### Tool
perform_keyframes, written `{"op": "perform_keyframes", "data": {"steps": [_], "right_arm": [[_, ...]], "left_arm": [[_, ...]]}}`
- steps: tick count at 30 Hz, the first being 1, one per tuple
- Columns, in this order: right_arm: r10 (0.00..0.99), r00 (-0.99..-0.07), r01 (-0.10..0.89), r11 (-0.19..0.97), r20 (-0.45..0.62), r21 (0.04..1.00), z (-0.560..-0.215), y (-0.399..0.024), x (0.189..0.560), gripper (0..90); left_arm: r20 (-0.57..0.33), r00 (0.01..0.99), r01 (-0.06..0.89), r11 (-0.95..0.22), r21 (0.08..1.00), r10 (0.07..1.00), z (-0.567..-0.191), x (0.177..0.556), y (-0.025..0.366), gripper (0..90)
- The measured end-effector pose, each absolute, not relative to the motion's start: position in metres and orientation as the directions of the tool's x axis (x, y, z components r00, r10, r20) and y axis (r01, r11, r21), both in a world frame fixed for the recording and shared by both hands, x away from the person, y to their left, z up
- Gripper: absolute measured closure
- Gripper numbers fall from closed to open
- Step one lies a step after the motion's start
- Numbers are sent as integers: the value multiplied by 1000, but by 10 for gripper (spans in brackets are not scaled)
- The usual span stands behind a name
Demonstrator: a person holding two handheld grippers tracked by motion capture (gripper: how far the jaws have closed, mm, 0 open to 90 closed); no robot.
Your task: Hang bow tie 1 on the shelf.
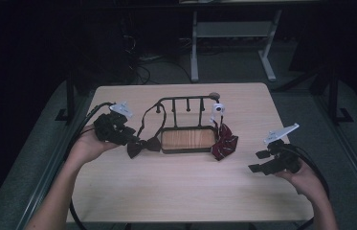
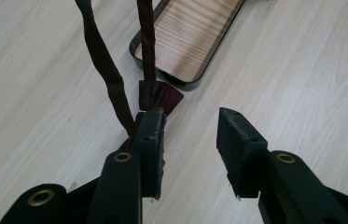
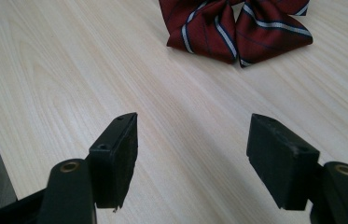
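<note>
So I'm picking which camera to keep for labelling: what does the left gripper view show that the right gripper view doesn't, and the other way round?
Left gripper view alone: the dark maroon bow tie with its strap running up out of frame, beside the black metal tray with a wooden floor; the left gripper stands open, the bow just beyond one jaw.

Right gripper view alone: the red bow tie with white and navy stripes, lying well ahead of the open right gripper.

Both share the pale wooden tabletop and a pair of black jaws with nothing between them.
</note>
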State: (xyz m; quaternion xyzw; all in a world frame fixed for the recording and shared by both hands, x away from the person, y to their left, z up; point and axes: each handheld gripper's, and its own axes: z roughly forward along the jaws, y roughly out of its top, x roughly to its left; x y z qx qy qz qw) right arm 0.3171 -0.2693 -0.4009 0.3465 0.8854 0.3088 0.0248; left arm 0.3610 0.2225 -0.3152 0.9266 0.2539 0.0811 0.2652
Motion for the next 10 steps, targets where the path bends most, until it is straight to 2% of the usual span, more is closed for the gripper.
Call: {"op": "perform_keyframes", "data": {"steps": [10], "right_arm": [[628, -760, 596, 572, 167, 563, -403, -268, 318, 328]], "left_arm": [[16, 863, 418, -733, 537, 504, -327, 352, 226, 603]]}}
